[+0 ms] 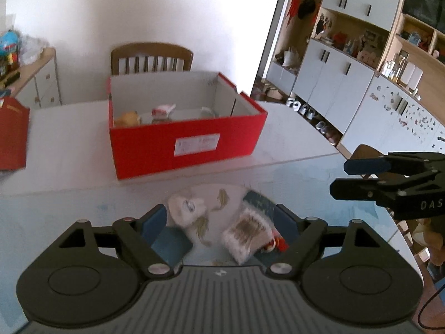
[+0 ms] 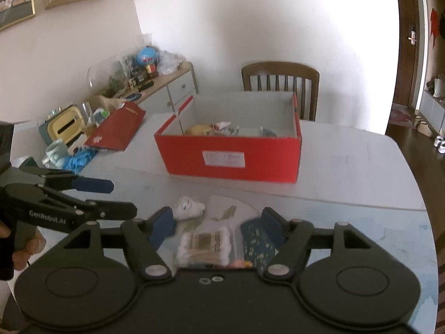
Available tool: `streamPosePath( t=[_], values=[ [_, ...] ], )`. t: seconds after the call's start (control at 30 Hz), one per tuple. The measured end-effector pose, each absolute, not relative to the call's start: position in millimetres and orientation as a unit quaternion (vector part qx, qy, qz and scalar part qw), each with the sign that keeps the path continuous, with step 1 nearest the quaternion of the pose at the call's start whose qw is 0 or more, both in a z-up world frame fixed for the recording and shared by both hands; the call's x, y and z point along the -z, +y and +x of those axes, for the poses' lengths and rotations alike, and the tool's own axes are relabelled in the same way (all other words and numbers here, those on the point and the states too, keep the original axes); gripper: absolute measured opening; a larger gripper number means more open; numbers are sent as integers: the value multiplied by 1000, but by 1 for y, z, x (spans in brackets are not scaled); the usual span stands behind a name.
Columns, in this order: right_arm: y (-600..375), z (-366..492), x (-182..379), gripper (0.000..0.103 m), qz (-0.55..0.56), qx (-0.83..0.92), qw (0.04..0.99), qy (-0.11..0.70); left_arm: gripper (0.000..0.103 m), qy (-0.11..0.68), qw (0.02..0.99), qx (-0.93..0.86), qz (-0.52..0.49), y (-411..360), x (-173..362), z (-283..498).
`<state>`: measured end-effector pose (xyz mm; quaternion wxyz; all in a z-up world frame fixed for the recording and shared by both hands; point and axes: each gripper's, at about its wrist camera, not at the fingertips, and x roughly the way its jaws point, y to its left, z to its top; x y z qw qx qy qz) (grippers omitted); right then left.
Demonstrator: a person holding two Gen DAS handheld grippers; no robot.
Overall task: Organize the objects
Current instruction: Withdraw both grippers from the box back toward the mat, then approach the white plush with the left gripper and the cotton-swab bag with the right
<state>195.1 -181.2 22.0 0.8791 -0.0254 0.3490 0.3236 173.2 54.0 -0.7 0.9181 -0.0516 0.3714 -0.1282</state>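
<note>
An open red box stands on the table with several small items inside. Near the table's front edge lie a crumpled white cloth, a pack of cotton swabs and a dark blue patterned pouch. My left gripper is open above these items, its jaws wide on either side of them. My right gripper is open too, over the swabs and pouch. Each gripper shows in the other's view, the right one and the left one.
A red lid lies left of the box. A mug and blue gloves sit at the table's left. A wooden chair stands behind the box. A sideboard is at left, cabinets at right.
</note>
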Motion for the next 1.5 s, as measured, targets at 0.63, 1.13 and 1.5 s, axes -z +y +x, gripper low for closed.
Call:
streamPosePath(
  t=[0.63, 1.13, 1.5],
  values=[
    [-165, 171, 25, 98, -64, -323, 866, 375, 103, 413, 902, 95, -75, 65, 56, 182],
    [-136, 196, 58, 98, -76, -317, 854, 406, 103, 412, 906, 86, -48, 68, 85, 241],
    [-116, 212, 72, 98, -86, -320, 848, 414, 103, 422, 904, 70, -23, 55, 110, 274]
  ],
)
